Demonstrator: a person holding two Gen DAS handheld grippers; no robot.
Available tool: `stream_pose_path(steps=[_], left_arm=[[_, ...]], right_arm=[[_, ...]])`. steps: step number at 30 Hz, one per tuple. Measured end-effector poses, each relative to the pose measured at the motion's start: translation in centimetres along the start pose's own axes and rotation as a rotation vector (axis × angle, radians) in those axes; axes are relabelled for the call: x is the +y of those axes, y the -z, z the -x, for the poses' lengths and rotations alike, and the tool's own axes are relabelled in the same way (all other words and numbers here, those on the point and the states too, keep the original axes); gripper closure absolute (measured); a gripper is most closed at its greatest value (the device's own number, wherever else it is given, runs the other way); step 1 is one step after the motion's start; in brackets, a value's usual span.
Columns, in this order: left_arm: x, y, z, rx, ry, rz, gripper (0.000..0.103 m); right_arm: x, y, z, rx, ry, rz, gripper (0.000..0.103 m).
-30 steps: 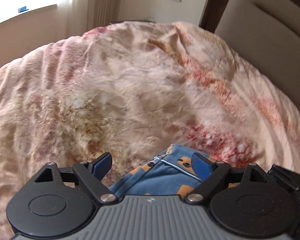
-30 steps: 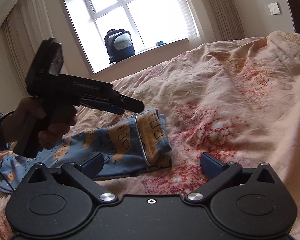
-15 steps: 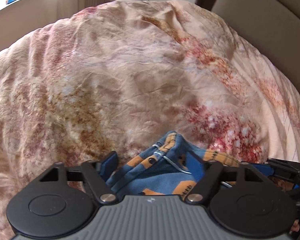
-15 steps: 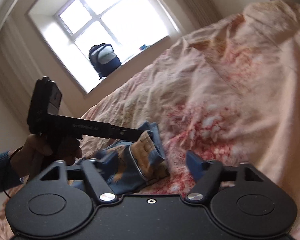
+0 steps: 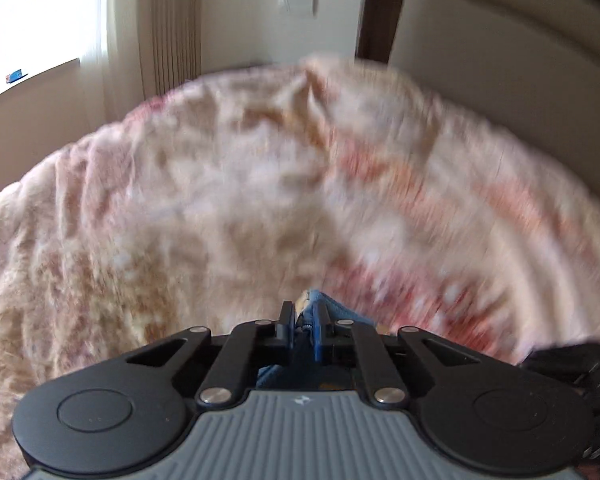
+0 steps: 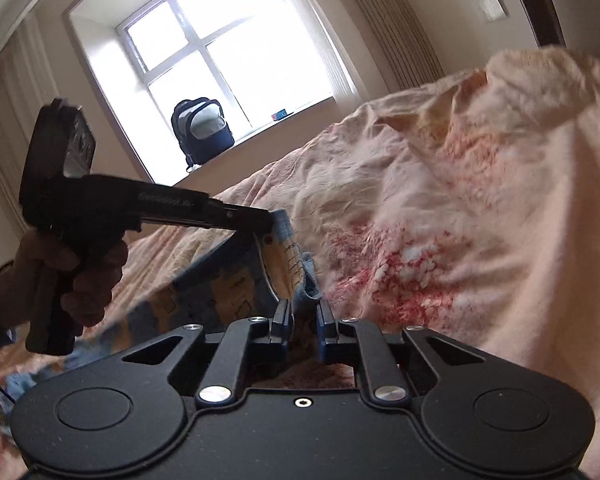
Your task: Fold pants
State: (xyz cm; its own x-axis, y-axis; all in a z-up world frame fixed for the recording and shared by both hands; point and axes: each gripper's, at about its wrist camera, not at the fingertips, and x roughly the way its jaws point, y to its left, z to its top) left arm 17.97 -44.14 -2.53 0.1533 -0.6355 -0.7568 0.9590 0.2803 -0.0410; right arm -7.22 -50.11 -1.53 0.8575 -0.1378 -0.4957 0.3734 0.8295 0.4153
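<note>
The pants (image 6: 236, 292) are blue with orange patches and lie on the bed. One end is lifted off the cover. My left gripper (image 5: 303, 322) is shut on the pants' edge (image 5: 320, 302); it also shows in the right wrist view (image 6: 266, 220), held in a hand at the left. My right gripper (image 6: 304, 320) is shut on the lower corner of the same raised end (image 6: 306, 296). The rest of the pants trails down to the left onto the bed.
The bed has a crumpled peach cover with red blotches (image 6: 440, 220). A padded headboard (image 5: 520, 80) stands at the right. A window (image 6: 220, 52) with a dark backpack (image 6: 202, 130) on its sill is behind the bed.
Both grippers have closed from open onto the end of the pants. That end has risen off the bed. The left wrist view is blurred by movement.
</note>
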Motion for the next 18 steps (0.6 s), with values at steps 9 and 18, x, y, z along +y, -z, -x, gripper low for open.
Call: stream_pose_path(steps=[9,18], left_arm=[[1.6,2.5,3.9,-0.167,-0.179,0.103,0.015],[3.1,14.4,12.6,-0.177,-0.424,0.328,0.000]], right_arm=[[0.5,0.1,0.1,-0.023,0.062,0.139,0.042],[3.7,-1.4,-3.0,0.030,0.081,0.511,0.008]])
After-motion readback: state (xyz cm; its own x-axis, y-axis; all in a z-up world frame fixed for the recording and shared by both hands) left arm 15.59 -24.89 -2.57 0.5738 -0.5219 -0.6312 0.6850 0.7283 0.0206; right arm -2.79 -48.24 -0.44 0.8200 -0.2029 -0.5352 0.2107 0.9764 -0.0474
